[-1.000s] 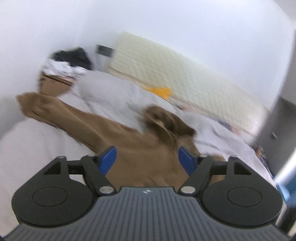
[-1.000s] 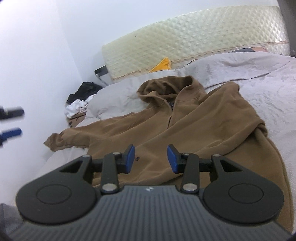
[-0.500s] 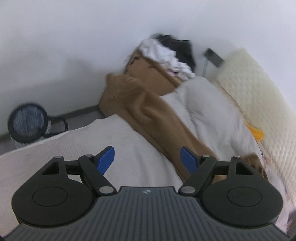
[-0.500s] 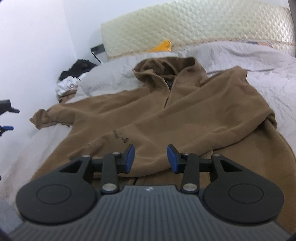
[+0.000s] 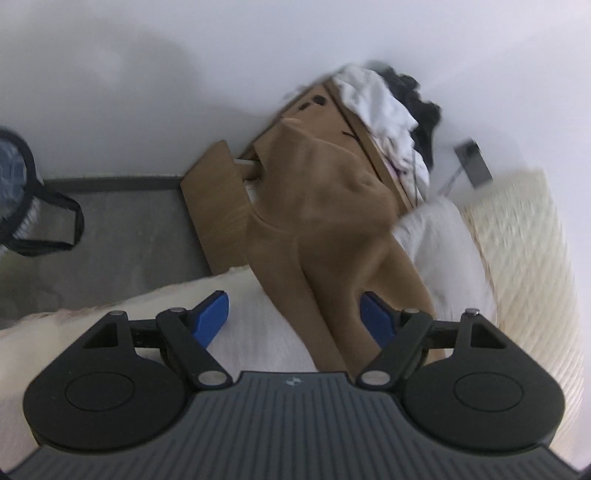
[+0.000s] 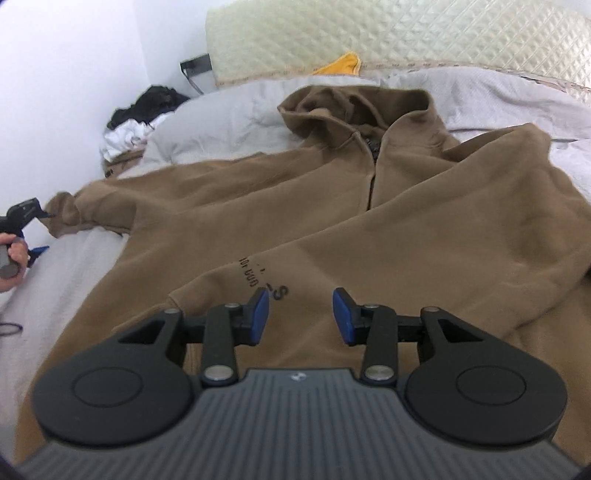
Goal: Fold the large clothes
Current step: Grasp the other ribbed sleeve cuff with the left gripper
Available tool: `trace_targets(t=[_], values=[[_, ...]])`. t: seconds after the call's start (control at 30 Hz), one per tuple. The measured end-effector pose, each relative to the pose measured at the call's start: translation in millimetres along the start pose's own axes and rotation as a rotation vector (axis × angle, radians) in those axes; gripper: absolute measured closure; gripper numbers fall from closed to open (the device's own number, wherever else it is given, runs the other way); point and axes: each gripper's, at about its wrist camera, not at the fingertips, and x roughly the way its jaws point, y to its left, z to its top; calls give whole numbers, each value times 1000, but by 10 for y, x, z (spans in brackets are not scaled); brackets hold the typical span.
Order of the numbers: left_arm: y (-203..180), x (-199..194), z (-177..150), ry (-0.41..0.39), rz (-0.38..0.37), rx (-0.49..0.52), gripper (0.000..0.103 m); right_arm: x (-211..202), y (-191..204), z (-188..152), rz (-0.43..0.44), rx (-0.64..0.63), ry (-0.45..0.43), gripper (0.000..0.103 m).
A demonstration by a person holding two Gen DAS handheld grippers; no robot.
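Nearby, clothes pile [image 6: 133,122] beside hoodie [image 6: 369,236]

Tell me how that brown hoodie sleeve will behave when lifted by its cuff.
The sleeve will probably sag limply: it already drapes in soft folds off the bed. The hoodie looks thick, so likely heavy enough to drag. Its fleecy surface should grip rather than slip.

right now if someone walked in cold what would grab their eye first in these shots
The big brown hoodie dominates, spread front-up across the pale bed, hood toward the quilted headboard. One sleeve stretches to the bed's edge near a wooden nightstand piled with white and black clothes. The left gripper hangs open over that sleeve, and the right gripper hangs open over the hoodie's lower front.
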Motion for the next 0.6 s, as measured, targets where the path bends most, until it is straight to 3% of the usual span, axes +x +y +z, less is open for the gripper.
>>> trace_targets(t=[0.07, 0.2, 0.37, 0.47, 0.53, 0.6], values=[[82, 137, 72, -9, -54, -29, 21, 118, 34, -5, -7, -6, 22, 62], [108, 388, 212, -38, -85, -46, 22, 279, 69, -40, -11, -11, 46, 62], [18, 702, 334, -9, -16, -30, 26, 418, 105, -97, -27, -30, 74, 63], [-99, 787, 357, -19, 46, 33, 43, 476, 130, -108, -31, -40, 84, 63], [-180, 784, 382, -30, 102, 69, 74, 488, 144, -107, -37, -49, 92, 63], [-261, 733, 430, -29, 135, 95, 87, 482, 138, -104, -37, -45, 94, 63]])
